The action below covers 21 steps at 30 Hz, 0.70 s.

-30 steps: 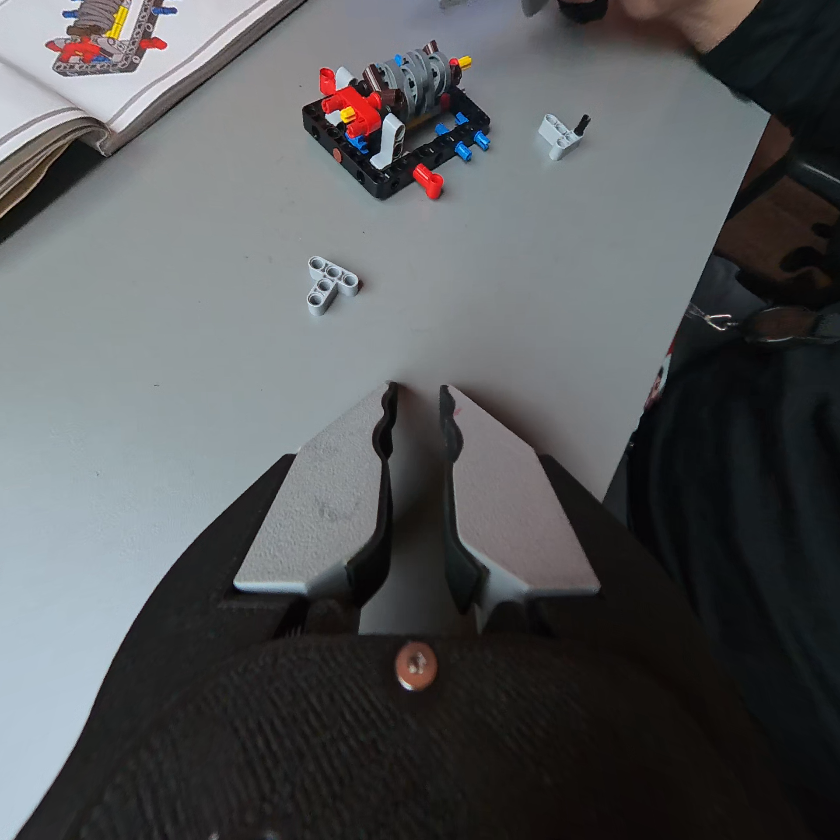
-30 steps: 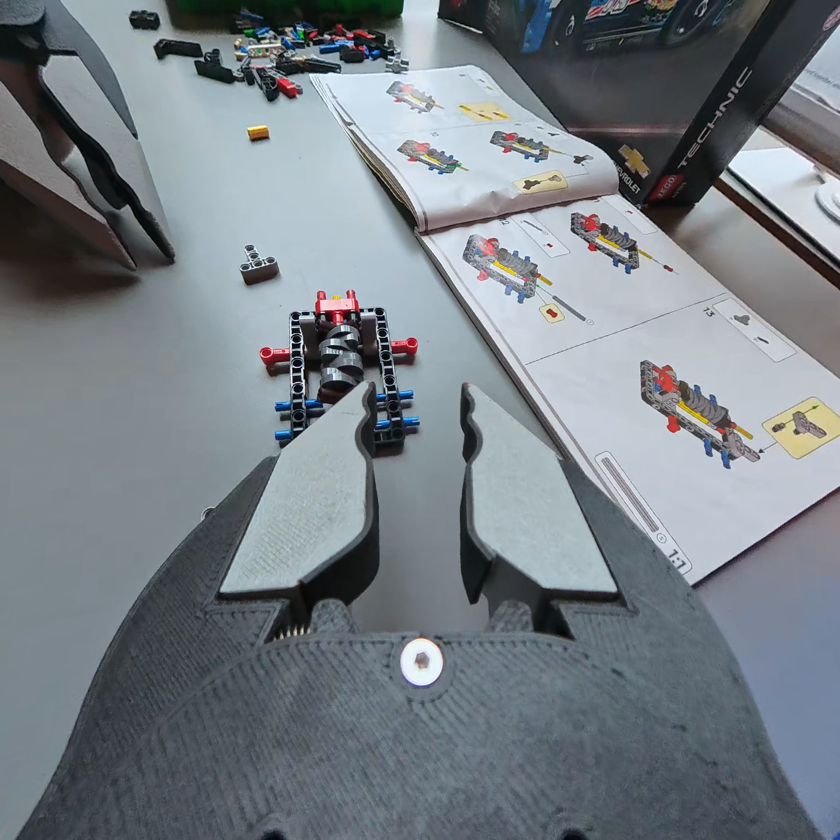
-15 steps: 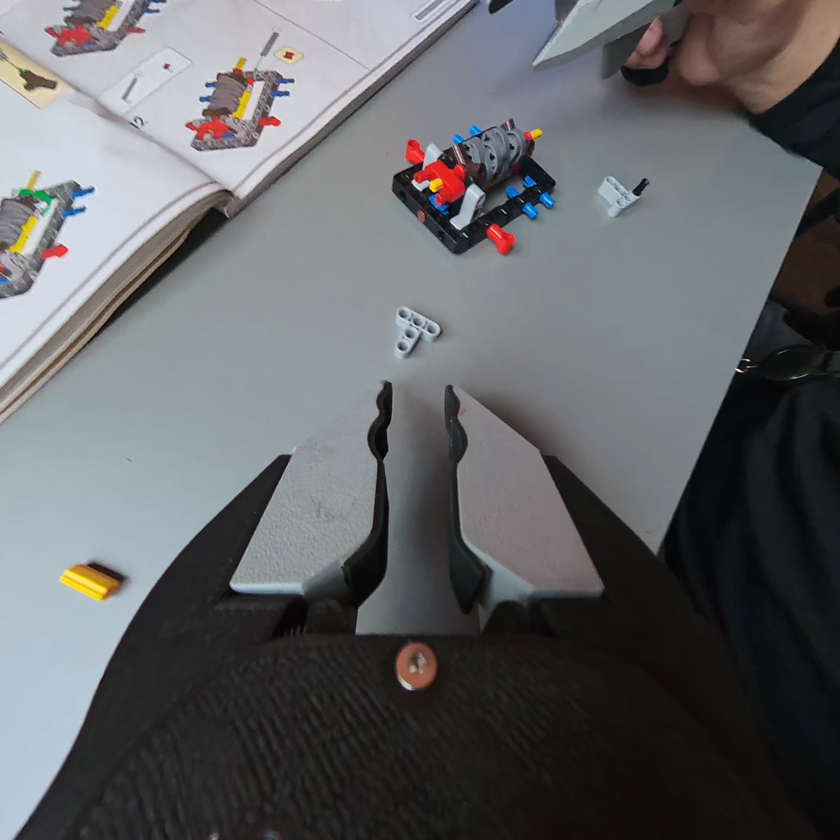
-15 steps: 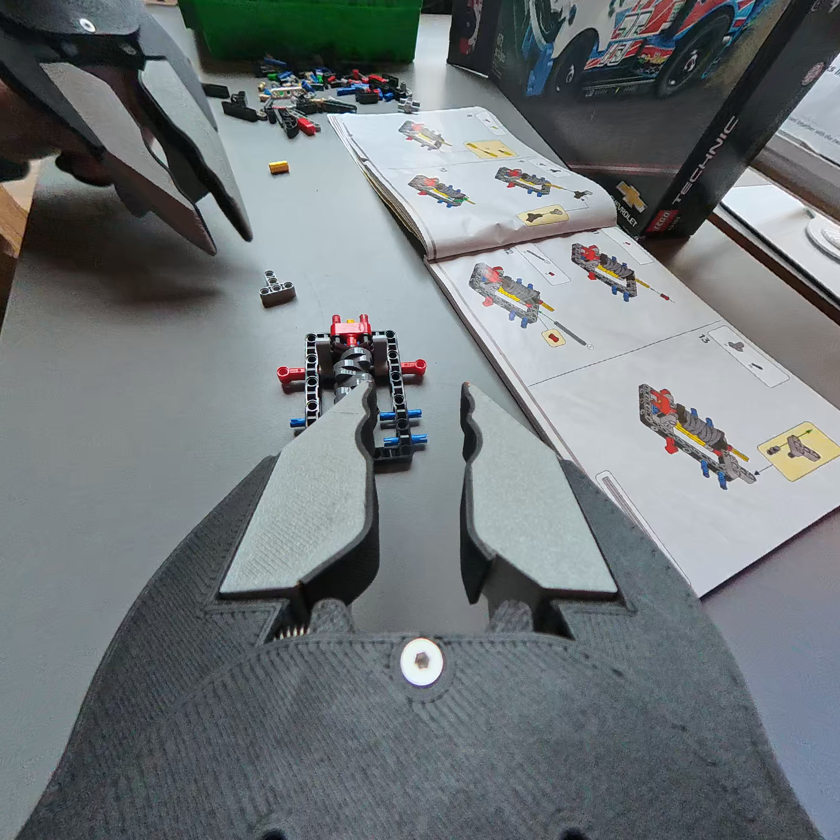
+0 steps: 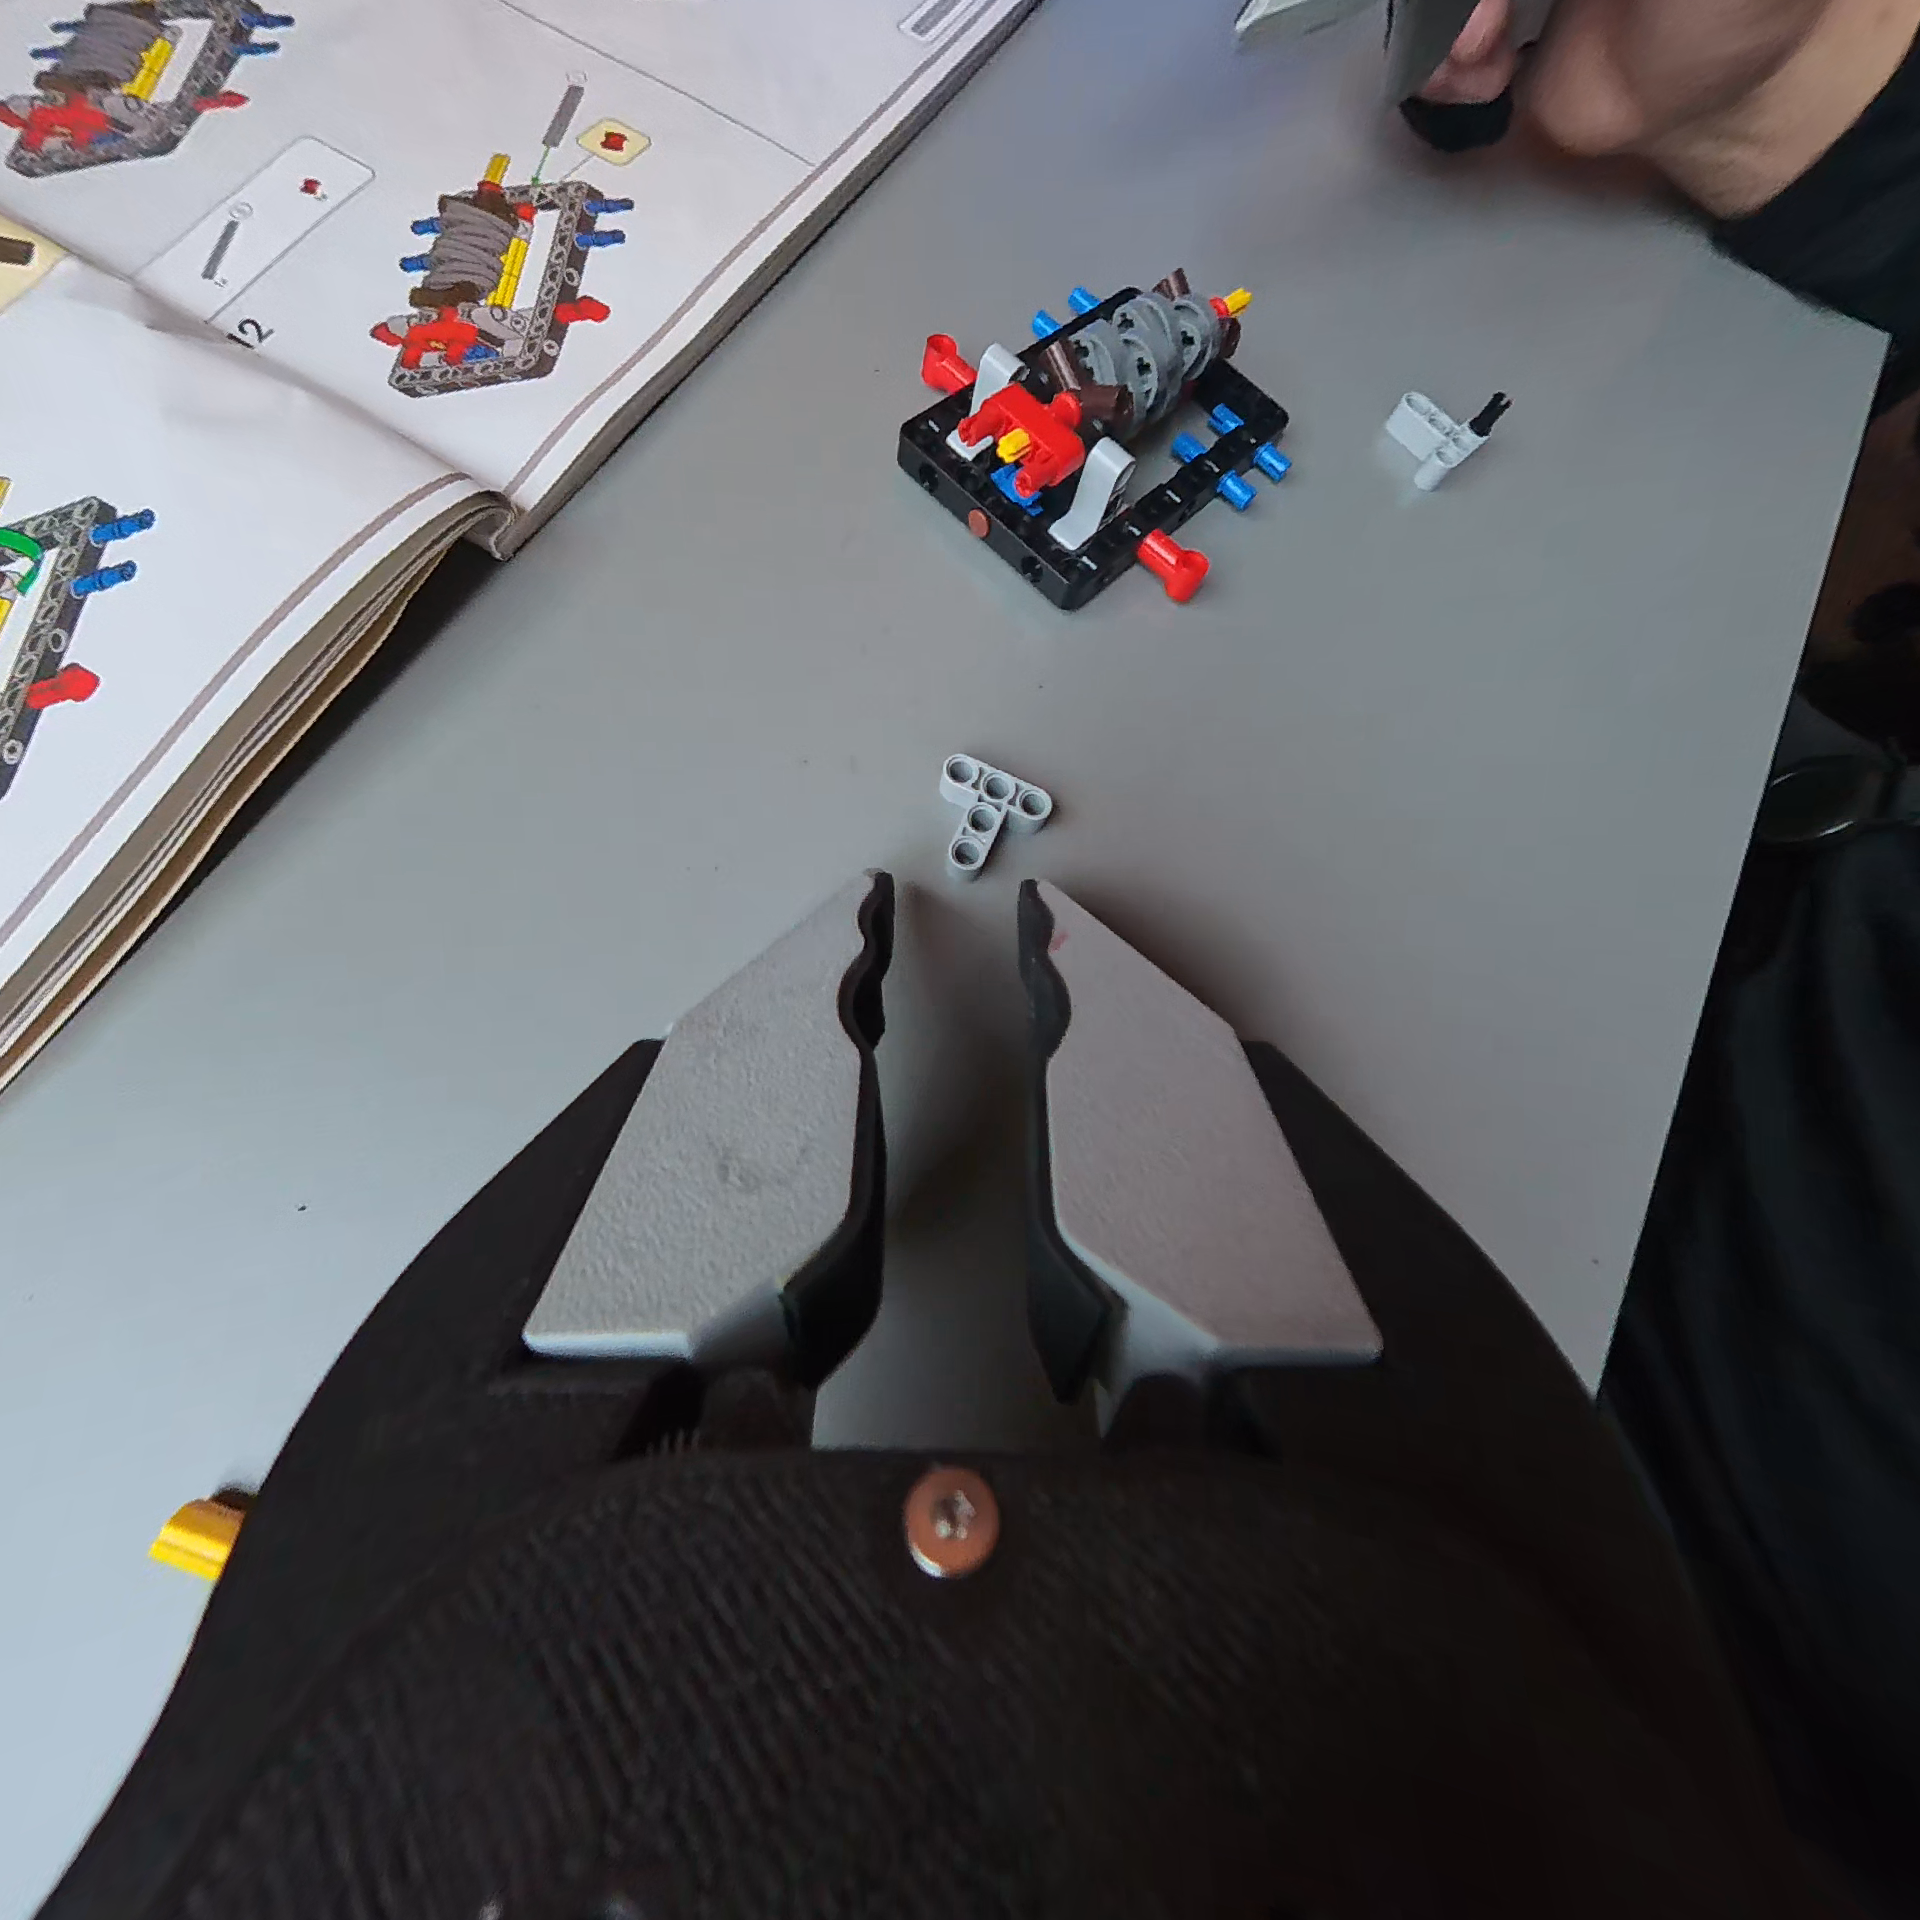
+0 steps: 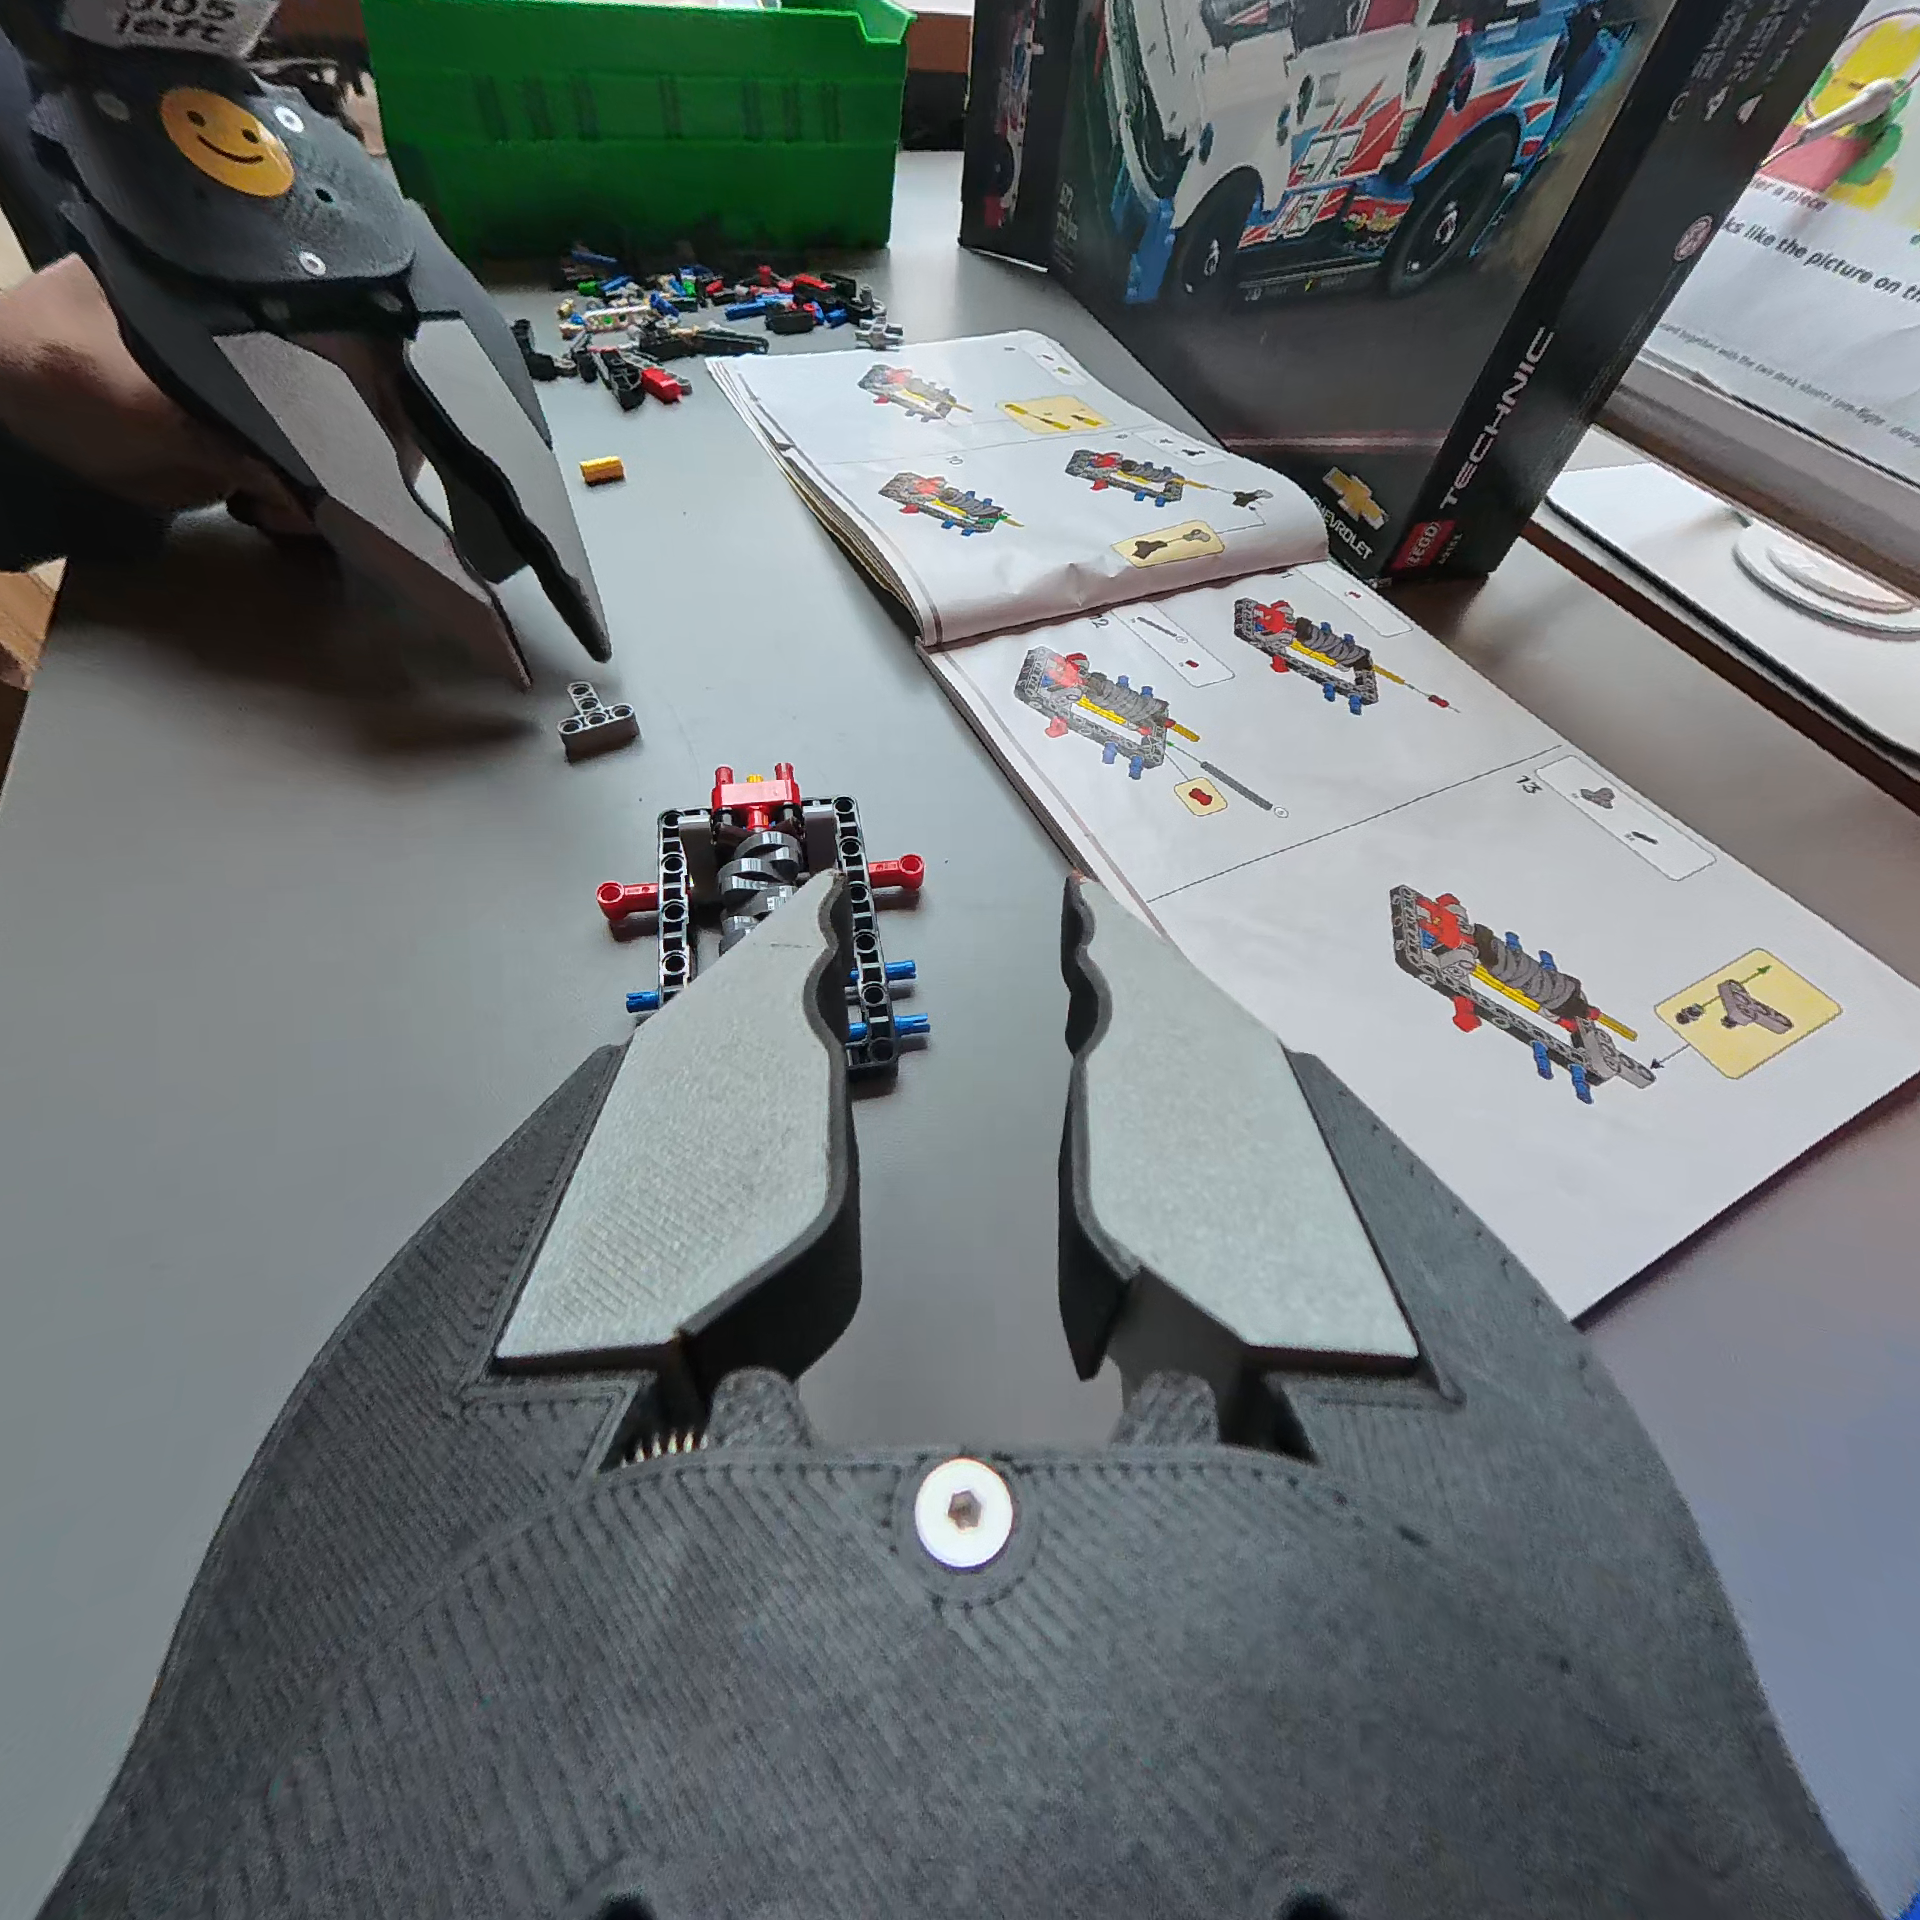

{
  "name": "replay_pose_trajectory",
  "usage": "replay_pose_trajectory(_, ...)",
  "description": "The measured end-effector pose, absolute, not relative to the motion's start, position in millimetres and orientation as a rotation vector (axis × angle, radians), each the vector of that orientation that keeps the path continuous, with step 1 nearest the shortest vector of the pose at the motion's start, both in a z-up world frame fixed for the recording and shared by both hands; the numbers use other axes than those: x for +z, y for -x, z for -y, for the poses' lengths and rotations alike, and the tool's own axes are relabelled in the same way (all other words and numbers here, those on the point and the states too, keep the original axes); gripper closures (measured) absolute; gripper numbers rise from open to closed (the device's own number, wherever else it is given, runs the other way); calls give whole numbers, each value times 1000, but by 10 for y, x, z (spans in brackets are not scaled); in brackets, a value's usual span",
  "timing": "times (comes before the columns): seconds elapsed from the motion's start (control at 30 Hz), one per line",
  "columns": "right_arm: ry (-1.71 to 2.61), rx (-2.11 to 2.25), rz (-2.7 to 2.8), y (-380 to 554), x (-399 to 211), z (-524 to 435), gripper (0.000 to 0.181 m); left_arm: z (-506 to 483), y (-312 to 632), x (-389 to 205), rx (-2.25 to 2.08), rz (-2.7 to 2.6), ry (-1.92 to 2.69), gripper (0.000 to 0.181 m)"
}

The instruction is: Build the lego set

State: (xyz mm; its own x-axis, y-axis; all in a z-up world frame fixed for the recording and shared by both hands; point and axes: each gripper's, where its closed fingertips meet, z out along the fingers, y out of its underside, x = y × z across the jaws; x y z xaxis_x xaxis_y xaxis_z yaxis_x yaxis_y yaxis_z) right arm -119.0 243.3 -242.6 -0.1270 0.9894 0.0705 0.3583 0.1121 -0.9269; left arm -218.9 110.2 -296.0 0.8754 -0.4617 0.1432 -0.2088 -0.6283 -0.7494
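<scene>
Lying just beyond the spread, empty fingers of the left gripper [image 5: 954, 899], the pale grey T-shaped beam [image 5: 988, 811] points its stem toward them on the worktop [image 5: 644, 790], far nearer than the right gripper's [image 6: 945, 909] parted fingers.

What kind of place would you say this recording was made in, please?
Probably a hobby or data-collection desk set up for model building, indoors: a grey table with an open instruction booklet, a green parts bin behind loose pieces, and the set's box standing by.
</scene>
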Motion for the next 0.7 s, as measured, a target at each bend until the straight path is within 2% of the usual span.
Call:
replay_pose_trajectory(0.2, 1358, 1000, 1517, 1150, -2334, -2583, 145, -1093, 2163, -2953, -351, -532, 2236, 163)
replay_pose_trajectory(0.37, 1395, 1019, 1475, 1117, -2343, -2697, 135, -1039, 2188, -2796, -282, -524, 2127, 168)
replay_pose_trajectory(0.5, 1410, 1063, 1482, 1132, -2375, -2671, 136, -800, 2343, -2827, -237, -436, 2167, 165)
replay_pose_trajectory(0.6, 1389, 1054, 1487, 1139, -2360, -2648, 137, -569, 2609, -2812, -119, -295, 2176, 181)
replay_pose_trajectory(0.7, 1381, 1050, 1503, 1143, -2371, -2613, 137, -349, 2871, -2825, -56, -156, 2199, 180)
